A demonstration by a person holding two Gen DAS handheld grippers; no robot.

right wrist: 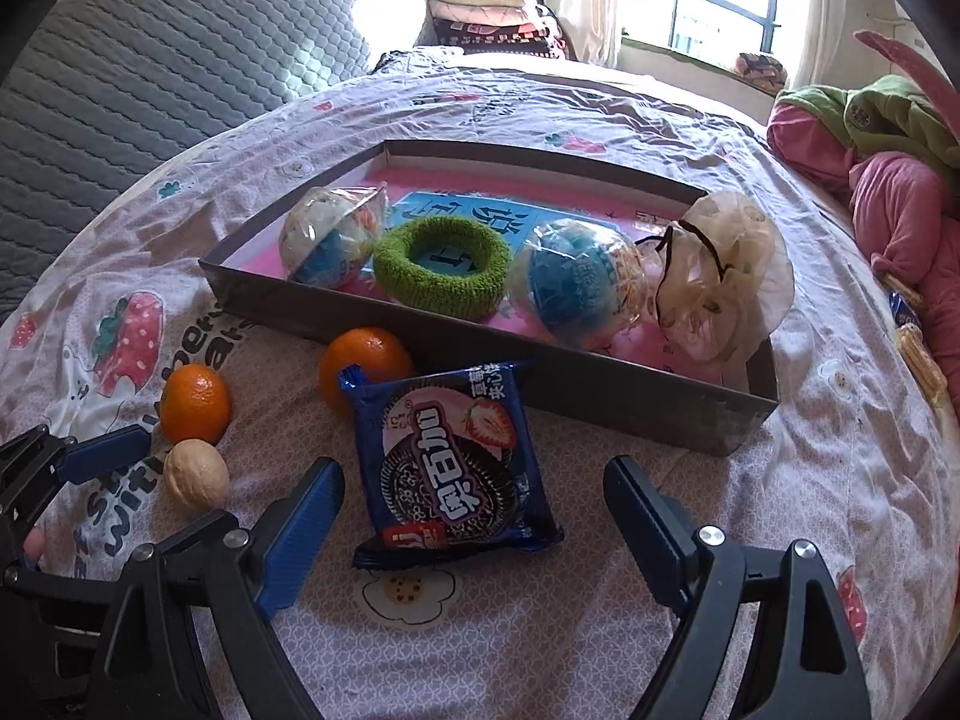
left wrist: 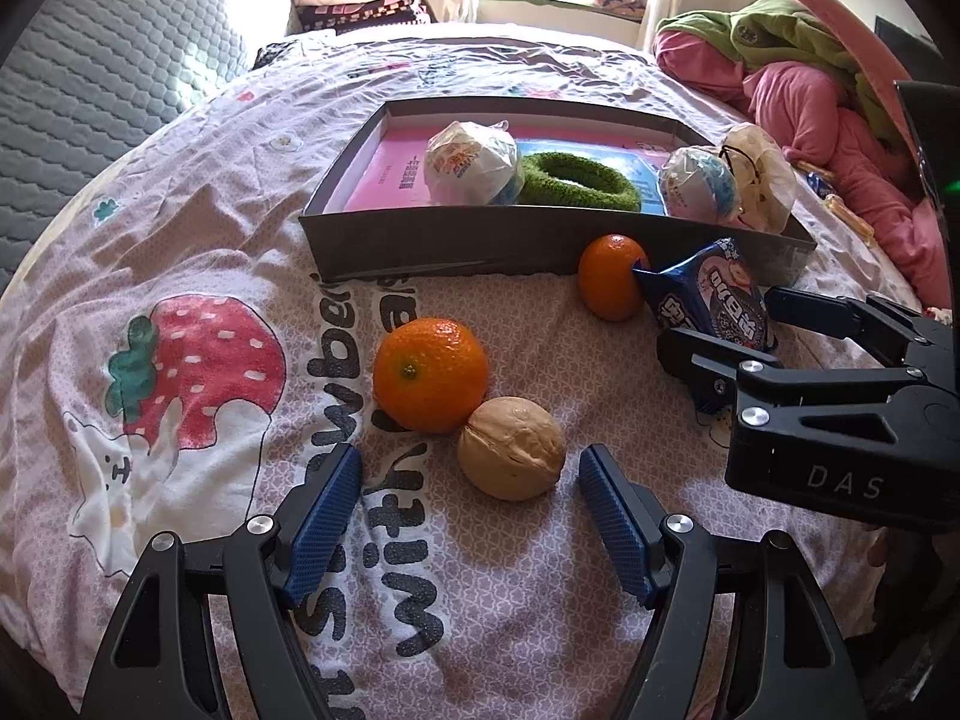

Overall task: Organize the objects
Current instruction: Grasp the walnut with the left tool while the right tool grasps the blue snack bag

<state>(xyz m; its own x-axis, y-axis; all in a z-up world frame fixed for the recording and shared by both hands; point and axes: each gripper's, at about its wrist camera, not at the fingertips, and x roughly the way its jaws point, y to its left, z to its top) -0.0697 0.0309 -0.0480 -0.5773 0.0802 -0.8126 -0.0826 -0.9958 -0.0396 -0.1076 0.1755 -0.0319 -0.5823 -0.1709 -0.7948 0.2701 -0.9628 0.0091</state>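
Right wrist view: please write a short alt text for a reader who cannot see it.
An open right gripper hovers around a blue cookie packet lying on a printed bedsheet. Behind it, a shallow box holds a green ring and wrapped balls; two oranges and a walnut lie left.

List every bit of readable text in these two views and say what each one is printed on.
"DAS": on the black body of the right gripper, left wrist view.
"with": on the bedsheet, large dark letters; the words beside it are cut off by folds and the left gripper.
"奥百加": on the blue cookie packet; its smaller print is too small to read.
Pink and blue sheet in the box: characters partly hidden, not readable.
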